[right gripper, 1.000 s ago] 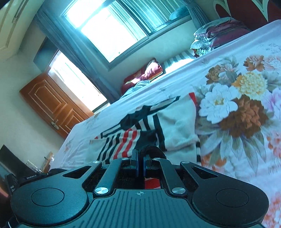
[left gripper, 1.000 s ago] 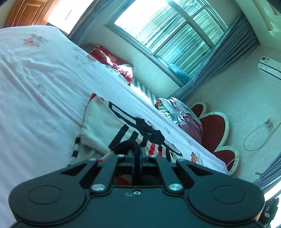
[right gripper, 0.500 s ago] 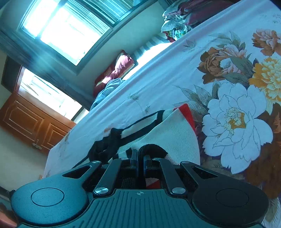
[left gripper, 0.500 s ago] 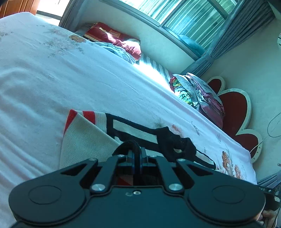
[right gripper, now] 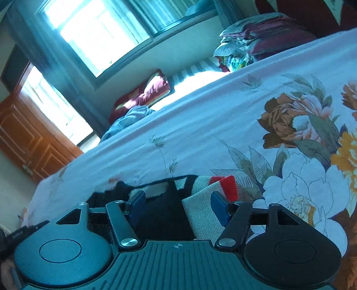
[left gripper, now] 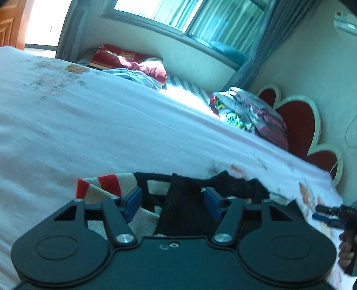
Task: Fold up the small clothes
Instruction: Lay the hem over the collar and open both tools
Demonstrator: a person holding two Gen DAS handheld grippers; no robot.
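Both tools have just been opening, letting go of the fold. Left tool (left gripper: pixel 173 201): blue pads roughly half spread, knit lying between them but neither pad pressing on it, so nothing is held. Right tool (right gripper: pixel 178 206): same, half open, cloth between the pads and slack.

The small knit garment (left gripper: pixel 178 200), cream with black and red stripes, lies on the bed (left gripper: pixel 89 133) directly under both tools, doubled over: the black ribbed part sits on top of the cream panel, the red-striped edge (right gripper: pixel 225 181) at its far side. My read is that the near edge was carried over and laid down, which is why both tools sit low and pitched down over it: release at the sheet so the layer doesn't spring back. Fold looks about half done; probably one more pass is needed.

Around the garment: the flowered print of the sheet (right gripper: pixel 301 125) lies just to its right in the right wrist view. Well beyond it, at the far side of the bed, a pile of folded bedding (left gripper: pixel 250 116) and a dark red cushion (left gripper: pixel 131 61) under the window (left gripper: pixel 200 20). Nothing lies between the garment and those. The only crowding is the tools themselves: the right one's tips show at the left view's right edge, near the garment.
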